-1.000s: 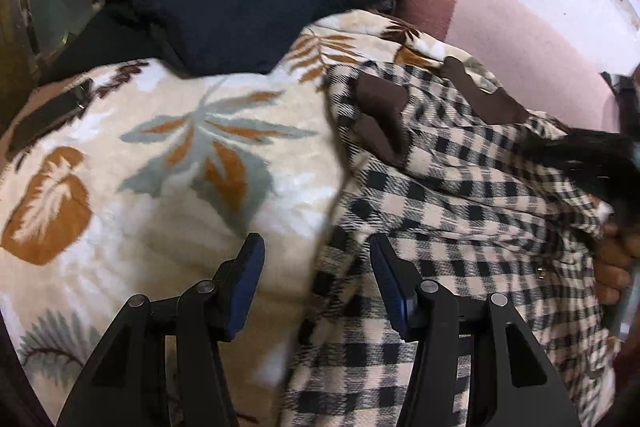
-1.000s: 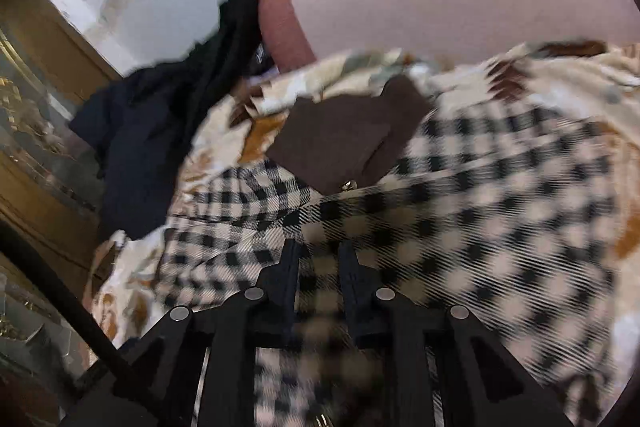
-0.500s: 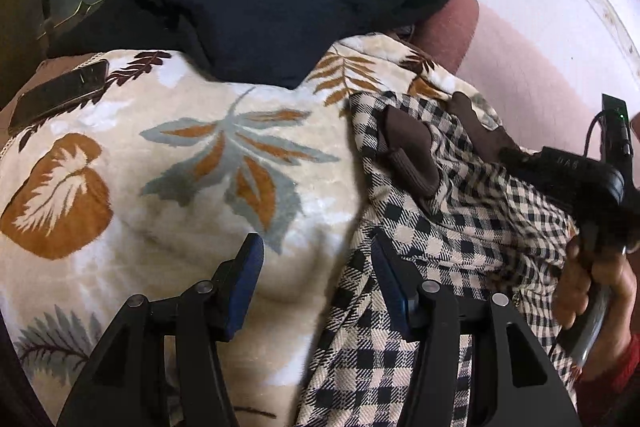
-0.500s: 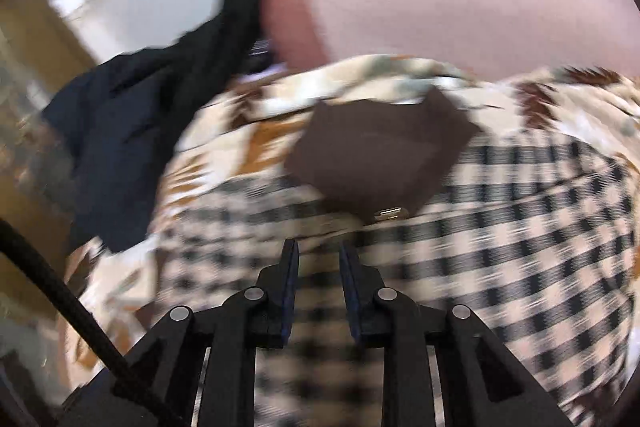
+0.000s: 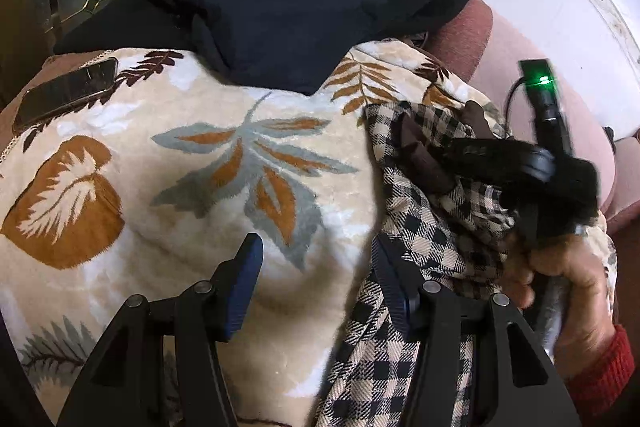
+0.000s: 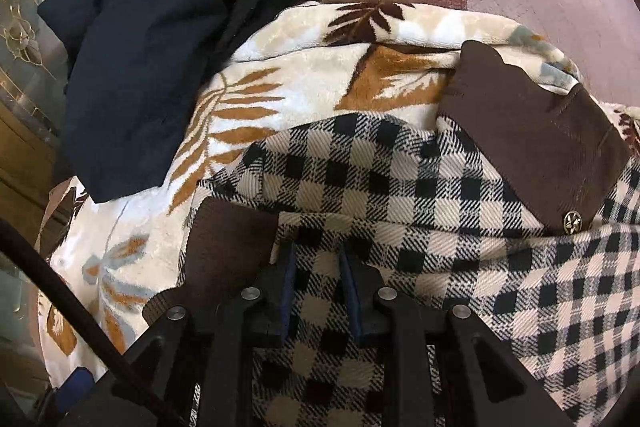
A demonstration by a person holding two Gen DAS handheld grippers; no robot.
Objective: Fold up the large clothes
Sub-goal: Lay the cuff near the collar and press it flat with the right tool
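Right gripper (image 6: 316, 279) pinching checked garment (image 6: 400, 187); phone (image 5: 66, 93) left-view only.

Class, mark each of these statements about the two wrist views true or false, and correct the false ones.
1. The black-and-cream checked garment has a brown collar with a small metal button. True.
2. A dark phone lies on the checked garment. False: it lies on the leaf-patterned cream blanket.
3. The dark navy garment lies spread flat and neatly folded. False: it sits in a crumpled heap.
4. The left gripper has nothing between its jaws. True: they stand open over the blanket.
5. The hand wears a red sleeve cuff. True.
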